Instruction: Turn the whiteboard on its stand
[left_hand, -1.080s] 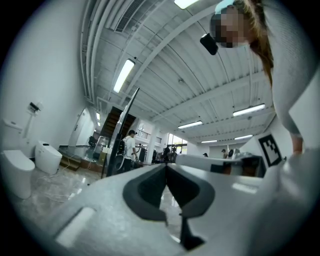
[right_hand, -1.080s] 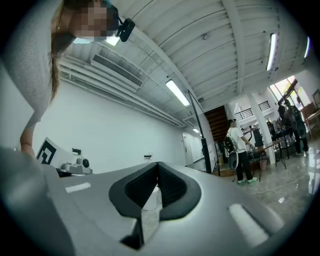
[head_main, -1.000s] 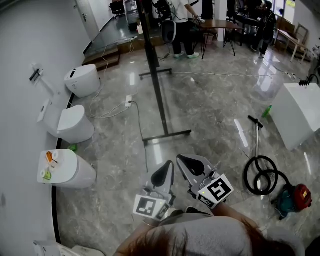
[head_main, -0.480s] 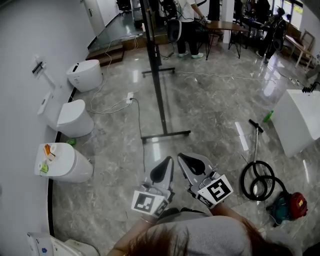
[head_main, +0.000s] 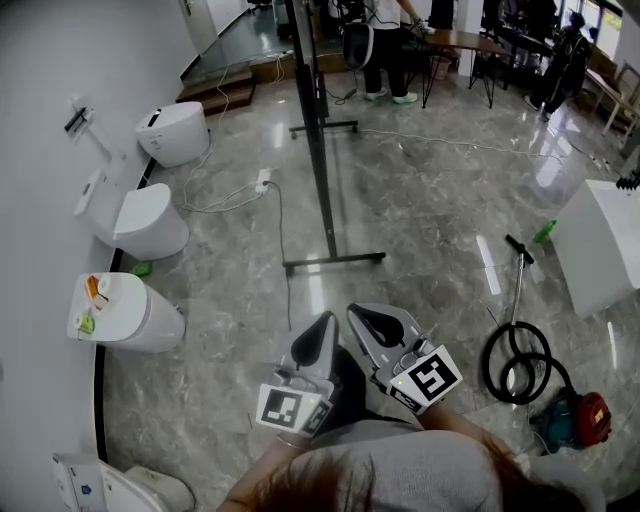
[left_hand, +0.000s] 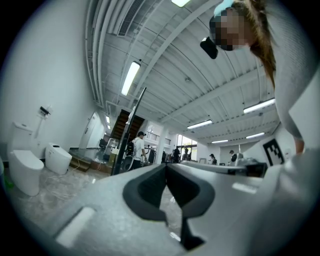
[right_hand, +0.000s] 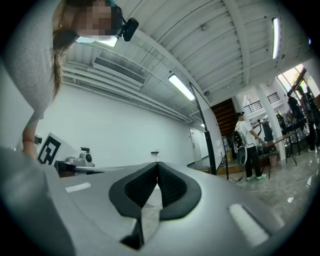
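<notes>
The whiteboard (head_main: 312, 110) stands edge-on ahead of me, a thin dark upright on a black floor stand whose near foot (head_main: 335, 261) lies on the marble floor. In the left gripper view the whiteboard (left_hand: 131, 125) shows as a leaning dark bar, and in the right gripper view the whiteboard (right_hand: 206, 132) is a thin dark line. My left gripper (head_main: 322, 322) and right gripper (head_main: 362, 313) hang side by side short of the foot, touching nothing. Both are shut and empty: the left gripper (left_hand: 166, 165) and the right gripper (right_hand: 158, 163) each show tips meeting.
Three white toilets (head_main: 150, 225) line the left wall. A power cable (head_main: 280, 240) runs across the floor by the stand. A vacuum hose (head_main: 520, 360) and its red body (head_main: 585, 415) lie at right, near a white cabinet (head_main: 605, 245). People (head_main: 385, 50) stand at the far end.
Both grippers have drifted slightly down and left in the head view, still shut and side by side. The view has shifted, so the stand's foot sits a little higher in the picture.
</notes>
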